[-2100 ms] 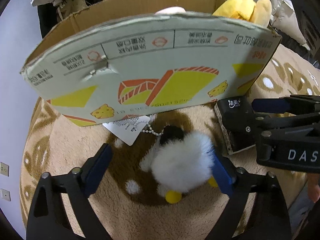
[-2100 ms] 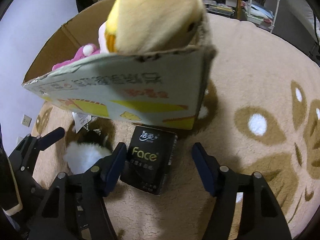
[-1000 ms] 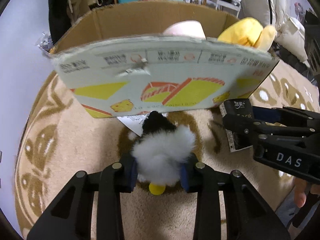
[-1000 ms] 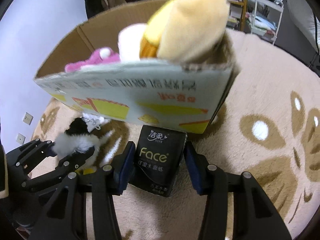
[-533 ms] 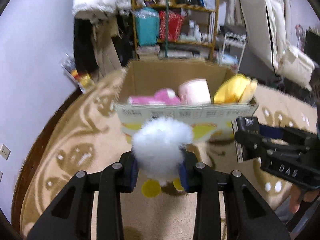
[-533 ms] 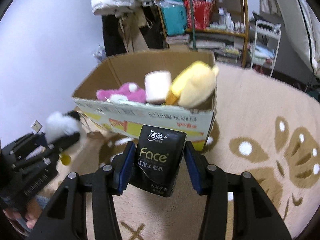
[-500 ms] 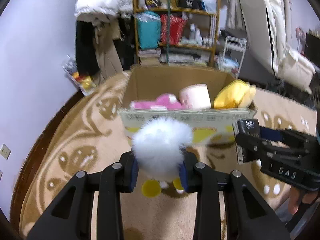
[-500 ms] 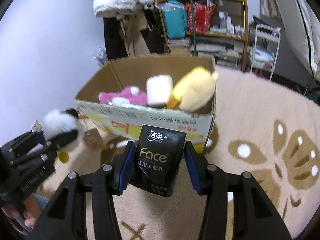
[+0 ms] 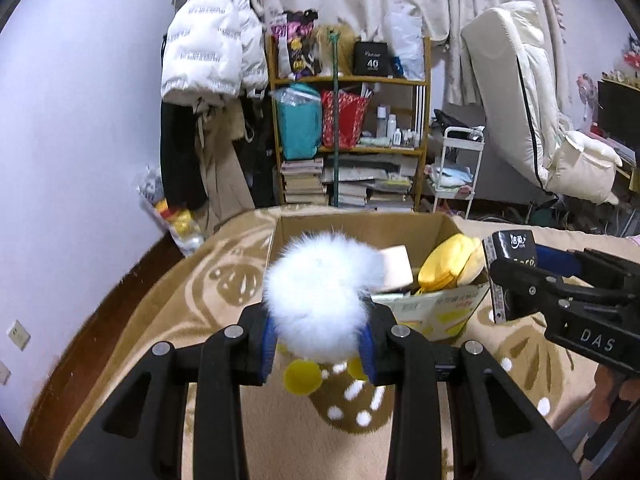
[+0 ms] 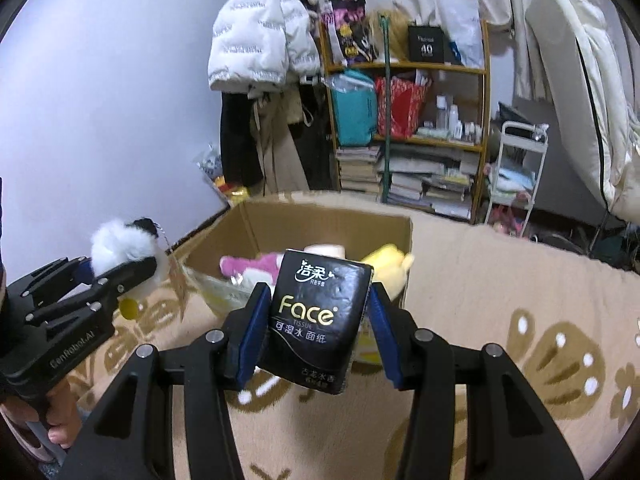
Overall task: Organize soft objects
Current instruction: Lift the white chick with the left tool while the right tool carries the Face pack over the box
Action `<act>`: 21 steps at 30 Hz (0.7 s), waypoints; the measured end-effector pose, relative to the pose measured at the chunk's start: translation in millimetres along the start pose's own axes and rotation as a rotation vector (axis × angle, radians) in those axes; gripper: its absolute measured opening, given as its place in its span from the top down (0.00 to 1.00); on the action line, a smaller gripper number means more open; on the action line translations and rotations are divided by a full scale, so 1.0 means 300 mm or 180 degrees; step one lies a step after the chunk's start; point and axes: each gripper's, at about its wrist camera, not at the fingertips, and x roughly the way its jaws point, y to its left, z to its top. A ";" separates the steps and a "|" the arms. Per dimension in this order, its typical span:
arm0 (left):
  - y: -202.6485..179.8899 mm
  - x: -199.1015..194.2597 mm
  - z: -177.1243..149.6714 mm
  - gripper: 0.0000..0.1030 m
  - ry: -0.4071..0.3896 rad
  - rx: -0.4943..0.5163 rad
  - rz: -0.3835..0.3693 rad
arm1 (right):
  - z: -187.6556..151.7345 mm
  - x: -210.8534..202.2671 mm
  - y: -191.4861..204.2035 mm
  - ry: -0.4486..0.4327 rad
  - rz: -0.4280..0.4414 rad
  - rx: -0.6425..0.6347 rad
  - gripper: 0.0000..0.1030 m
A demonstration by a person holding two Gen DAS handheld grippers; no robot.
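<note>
Both grippers (image 9: 319, 344) (image 10: 316, 336) clamped, raised

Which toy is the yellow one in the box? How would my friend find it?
Look for the open cardboard box on the tan patterned rug. Inside it, at the right-hand end, lies the yellow plush toy, beside a pale pink roll. It is the only yellow thing in the box; the other plush toy there is bright pink.

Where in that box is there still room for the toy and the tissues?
The box looks free along its back wall and left corner. Its front is crowded: pink plush, roll, yellow plush. Bare rug lies right of it.
</note>
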 end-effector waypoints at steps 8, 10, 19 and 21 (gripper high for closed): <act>-0.023 0.002 0.071 0.69 -0.0264 0.0108 0.0030 | 0.078 0.003 0.032 -0.0266 -0.0058 -0.0083 0.49; -0.021 0.017 0.088 0.69 -0.0275 0.0076 0.0019 | 0.094 0.019 0.036 -0.0315 -0.0080 -0.0076 0.49; -0.040 0.080 0.141 0.69 -0.0363 0.0246 0.0098 | 0.168 0.086 0.027 -0.0482 -0.0121 -0.0170 0.49; -0.043 0.098 0.148 0.68 -0.0361 0.0252 0.0070 | 0.177 0.094 0.018 -0.0500 -0.0121 -0.0183 0.49</act>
